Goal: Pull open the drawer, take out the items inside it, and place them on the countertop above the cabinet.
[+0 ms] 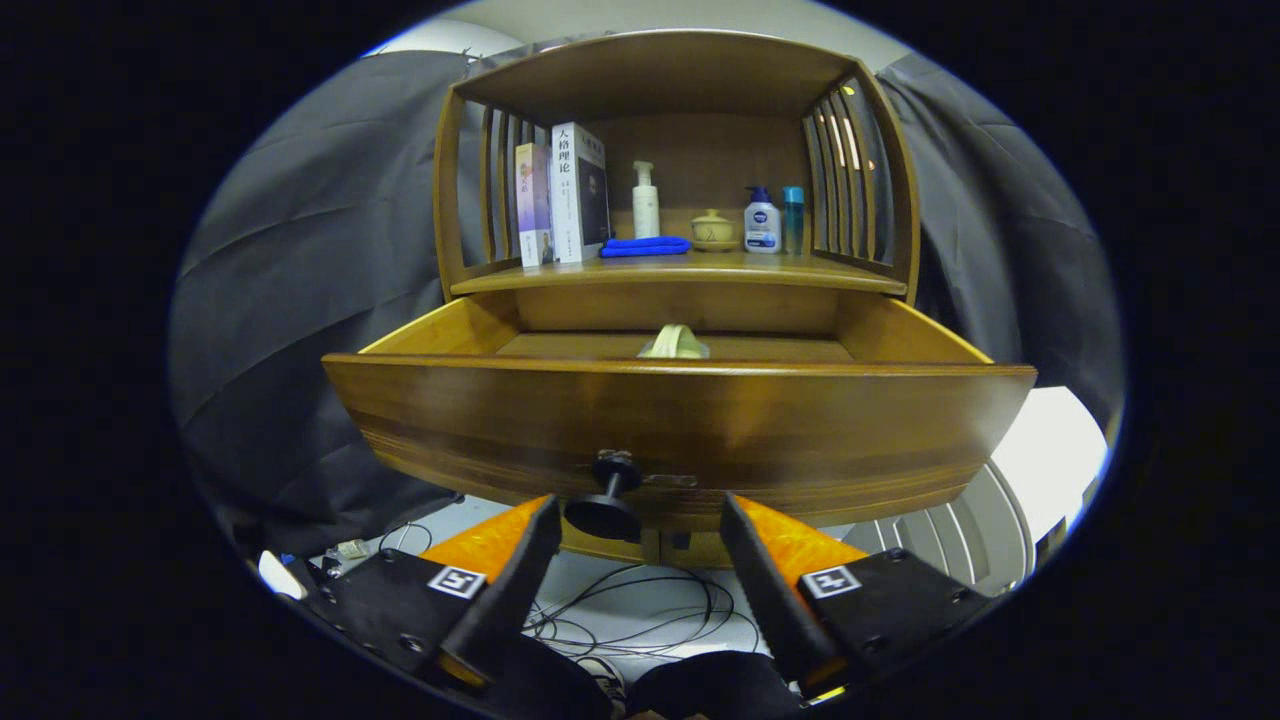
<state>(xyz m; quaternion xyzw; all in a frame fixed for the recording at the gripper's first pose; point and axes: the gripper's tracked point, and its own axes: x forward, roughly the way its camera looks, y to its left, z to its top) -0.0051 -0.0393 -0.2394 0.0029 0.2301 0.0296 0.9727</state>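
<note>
The glossy brown wooden drawer (pixel 680 420) stands pulled out, a pale cream item (pixel 674 343) at its back edge. The black-fingered gripper (pixel 640 520) is released, spread beside the round black knob (pixel 606 505).

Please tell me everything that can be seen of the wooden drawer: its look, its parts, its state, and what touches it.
The drawer looks like glossy brown wood with a curved front panel. It stands pulled out from the cabinet below the countertop, so its side walls and floor show. A dark round knob on a short stem sticks out of the front, with a small metal fitting beside it. One pale item lies inside, towards the back. The gripper jaws stand open on either side of the knob, just below the front, not pressing it.
</note>
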